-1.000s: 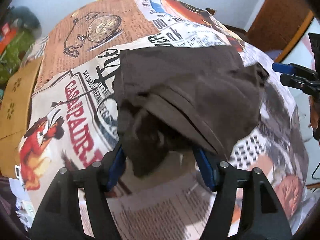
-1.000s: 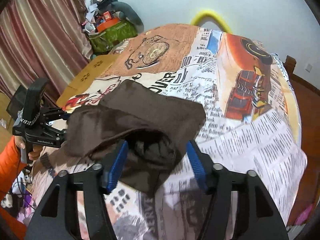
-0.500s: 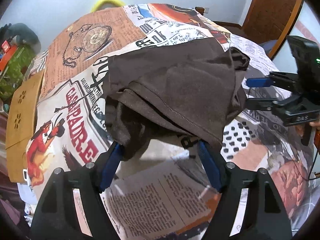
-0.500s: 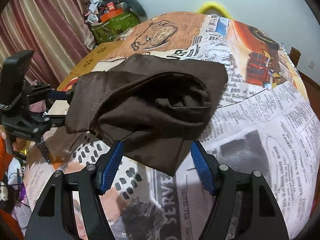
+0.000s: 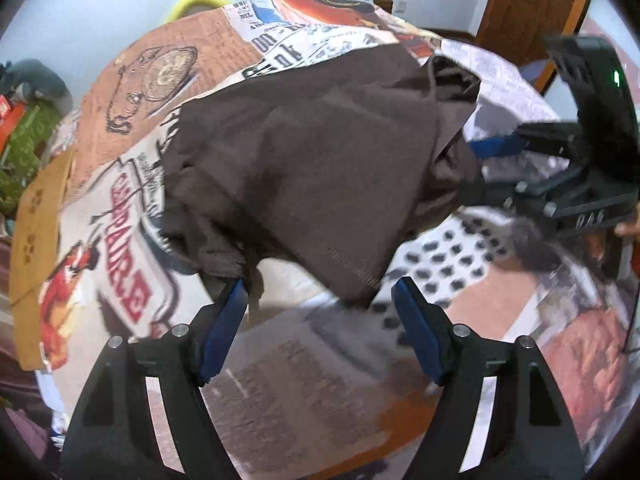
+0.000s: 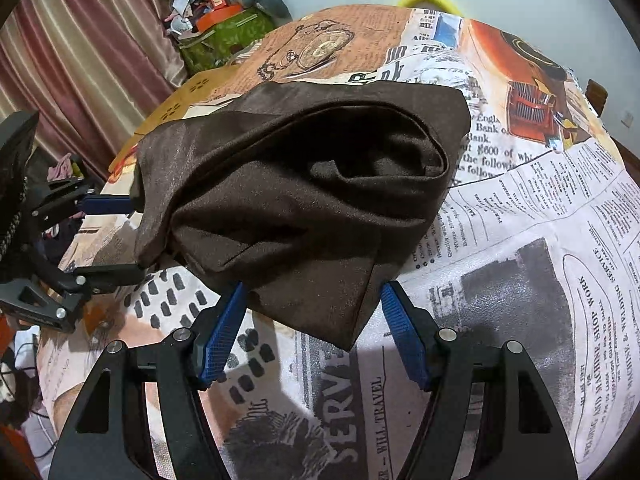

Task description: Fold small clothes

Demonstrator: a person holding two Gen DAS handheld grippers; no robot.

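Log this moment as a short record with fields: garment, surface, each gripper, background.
garment: brown garment, bunched in loose folds, not flat
surface: table under a newspaper-print tablecloth
left gripper: jaws apart, garment edge hanging between the blue pads
right gripper: jaws apart, a garment corner drooping between the pads
background: striped curtain, wooden door
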